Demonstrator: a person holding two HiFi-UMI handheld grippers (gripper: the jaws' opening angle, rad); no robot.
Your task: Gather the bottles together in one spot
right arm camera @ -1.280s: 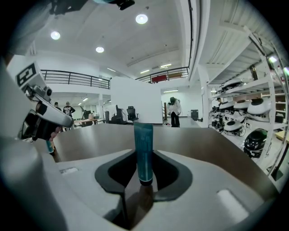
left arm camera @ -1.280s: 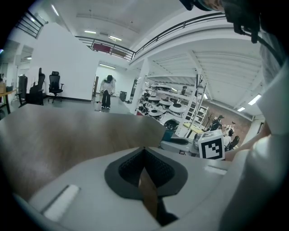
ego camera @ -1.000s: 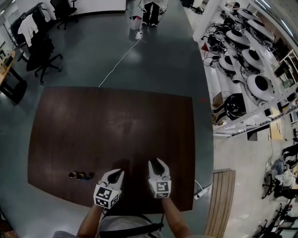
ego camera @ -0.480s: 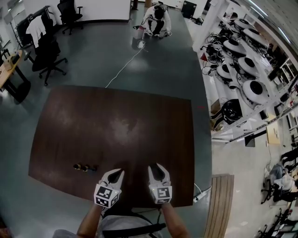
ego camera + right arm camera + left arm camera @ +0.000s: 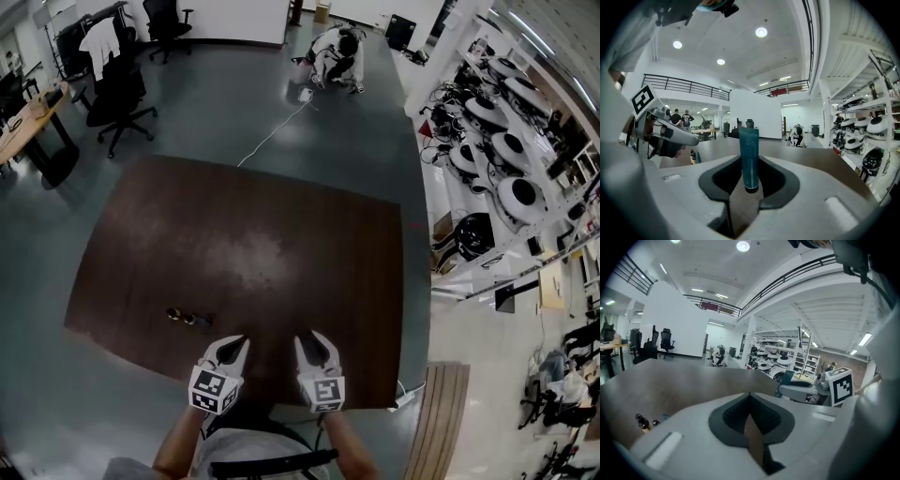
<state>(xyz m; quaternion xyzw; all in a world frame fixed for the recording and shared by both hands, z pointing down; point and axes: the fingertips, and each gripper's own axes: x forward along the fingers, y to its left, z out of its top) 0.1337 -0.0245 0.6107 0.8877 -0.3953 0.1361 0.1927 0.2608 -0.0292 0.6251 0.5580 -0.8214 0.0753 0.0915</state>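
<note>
In the head view, both tools are low over the near edge of the dark brown table [image 5: 244, 234], side by side and a little apart. The left gripper [image 5: 234, 345] has its jaws brought together at the tips. The right gripper [image 5: 314, 343] also looks almost closed, but what is between its jaws I cannot make out from here. A few small bottles [image 5: 187, 318] lie close together on the table, to the left of the left gripper and near the front edge. They are too small to tell which way they point.

In the left gripper view, the left gripper [image 5: 750, 395] has its jaw tips meeting, with nothing between them; only table surface shows through the gap. The small bottles [image 5: 643, 421] are at the lower left on the table, and the right gripper [image 5: 801, 391] is at the right.

In the right gripper view, the right gripper [image 5: 750, 160] is pinching a teal tube [image 5: 749, 150] between its jaw tips. The tube stands upright: its long axis runs up and down, with the dark cap at the bottom and the flat end up. The small bottles [image 5: 693, 155] are farther away on the table, under the left gripper [image 5: 665, 133].
</note>
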